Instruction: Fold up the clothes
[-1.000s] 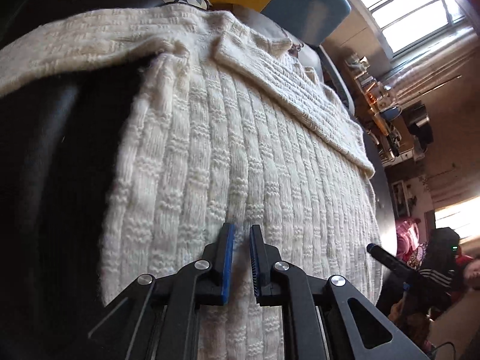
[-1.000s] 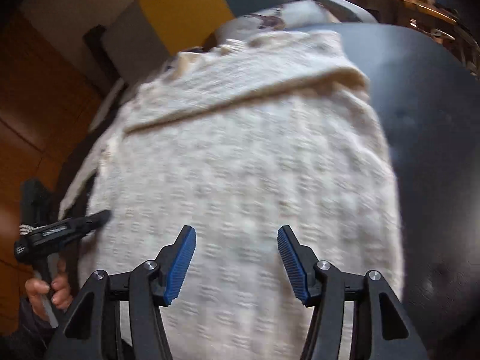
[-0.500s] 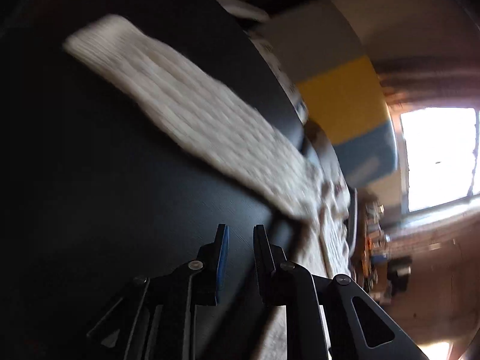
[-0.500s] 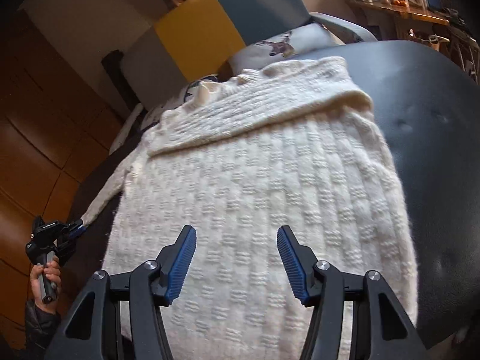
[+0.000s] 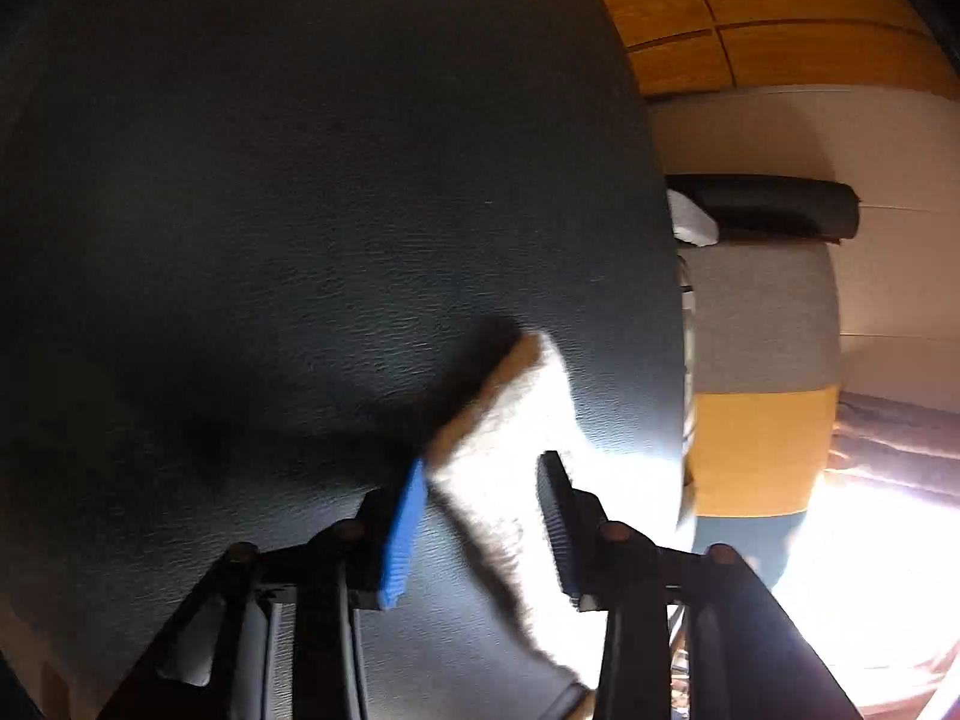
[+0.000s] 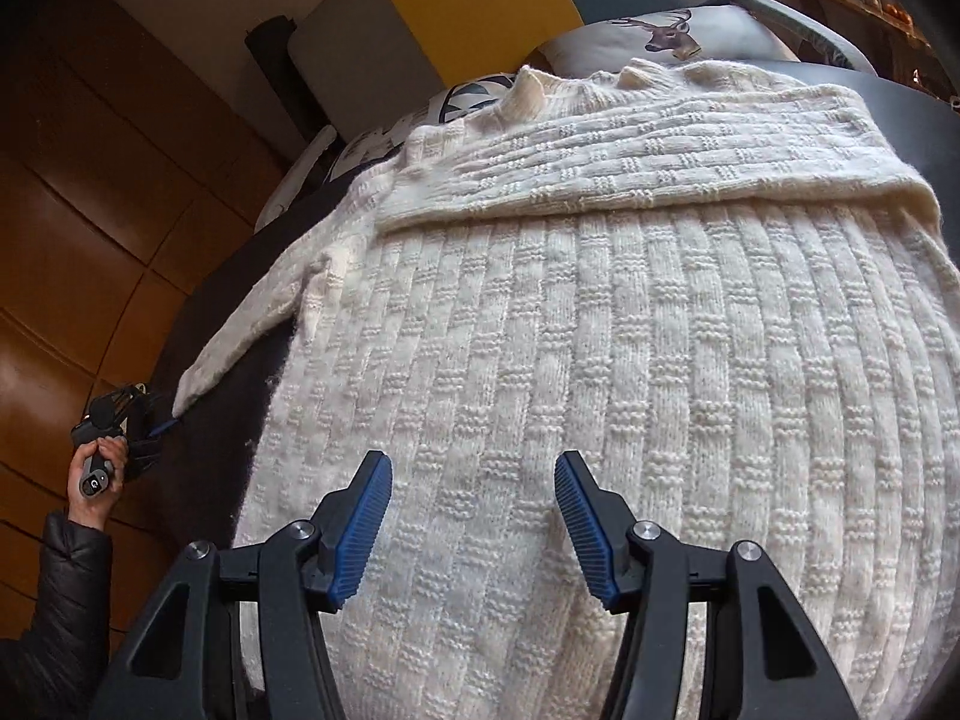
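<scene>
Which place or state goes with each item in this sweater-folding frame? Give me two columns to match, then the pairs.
Items:
1. left gripper
2. right gripper
3. right sleeve of the sweater
4. deer-print cushion

Places or states:
A. folded across the chest of the sweater
B. open, hovering over the sweater's lower body
C. open, at the cuff of the outstretched left sleeve
D. behind the sweater's collar, at the table's far edge

Pairs: 1-C, 2-B, 3-A, 4-D
</scene>
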Action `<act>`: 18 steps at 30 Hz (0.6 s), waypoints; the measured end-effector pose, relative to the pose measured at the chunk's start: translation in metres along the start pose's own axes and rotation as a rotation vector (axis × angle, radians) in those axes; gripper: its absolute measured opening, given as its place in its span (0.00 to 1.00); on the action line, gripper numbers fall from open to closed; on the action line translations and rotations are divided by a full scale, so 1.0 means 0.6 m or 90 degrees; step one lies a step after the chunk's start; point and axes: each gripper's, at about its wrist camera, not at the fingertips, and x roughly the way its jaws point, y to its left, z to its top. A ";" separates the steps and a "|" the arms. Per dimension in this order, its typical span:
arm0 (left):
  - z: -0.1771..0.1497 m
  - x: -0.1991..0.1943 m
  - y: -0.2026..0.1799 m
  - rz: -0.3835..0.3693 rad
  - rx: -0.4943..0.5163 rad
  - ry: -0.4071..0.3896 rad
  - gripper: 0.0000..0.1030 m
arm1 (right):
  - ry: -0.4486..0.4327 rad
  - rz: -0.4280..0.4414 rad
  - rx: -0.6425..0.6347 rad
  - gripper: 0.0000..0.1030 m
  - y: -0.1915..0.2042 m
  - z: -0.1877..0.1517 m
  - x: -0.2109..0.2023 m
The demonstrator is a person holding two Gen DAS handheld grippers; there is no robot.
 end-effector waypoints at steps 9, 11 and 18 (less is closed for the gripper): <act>0.007 0.040 0.009 -0.002 -0.096 -0.033 0.08 | 0.006 -0.013 -0.015 0.57 -0.002 -0.008 0.015; 0.007 0.045 0.006 -0.005 -0.100 -0.037 0.07 | 0.009 -0.012 -0.017 0.57 -0.002 -0.007 0.015; 0.020 0.052 -0.031 -0.037 -0.070 -0.042 0.07 | -0.027 -0.005 -0.040 0.56 0.000 0.072 0.009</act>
